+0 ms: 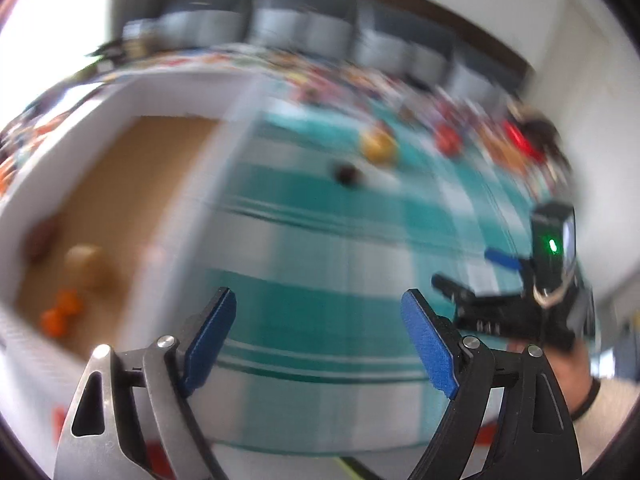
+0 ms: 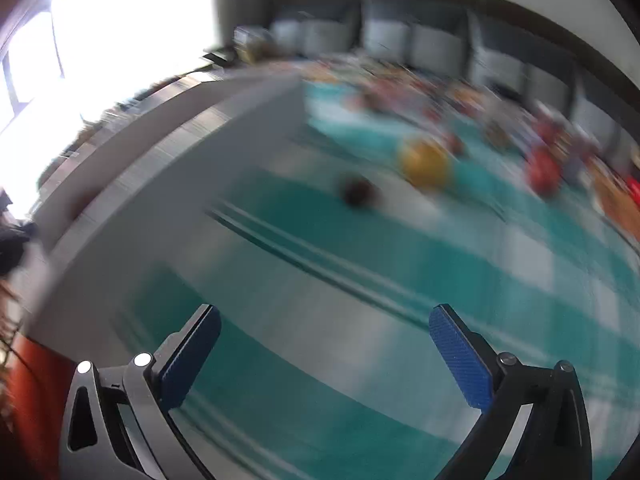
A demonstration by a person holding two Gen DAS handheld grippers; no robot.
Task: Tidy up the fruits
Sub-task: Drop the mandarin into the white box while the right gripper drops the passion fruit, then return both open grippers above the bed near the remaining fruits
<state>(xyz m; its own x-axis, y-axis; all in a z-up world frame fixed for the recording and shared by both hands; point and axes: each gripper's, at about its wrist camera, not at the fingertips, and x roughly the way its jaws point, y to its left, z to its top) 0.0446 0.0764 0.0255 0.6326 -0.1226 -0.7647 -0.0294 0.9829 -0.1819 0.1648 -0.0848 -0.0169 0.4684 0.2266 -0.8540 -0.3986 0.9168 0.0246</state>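
Blurred yellow fruit (image 2: 425, 162), dark fruit (image 2: 357, 191) and red fruit (image 2: 542, 174) lie on the teal striped cloth (image 2: 320, 280) beside a white box (image 1: 132, 92). Left gripper (image 1: 320, 340) and right gripper (image 2: 325, 354) both gape wide, empty.

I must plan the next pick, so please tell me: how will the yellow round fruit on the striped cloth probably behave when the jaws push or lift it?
The yellow fruit looks round, so a side push would probably roll it across the striped cloth. It sits apart from the small dark fruit, leaving room around it. Its smooth-looking skin may slip.
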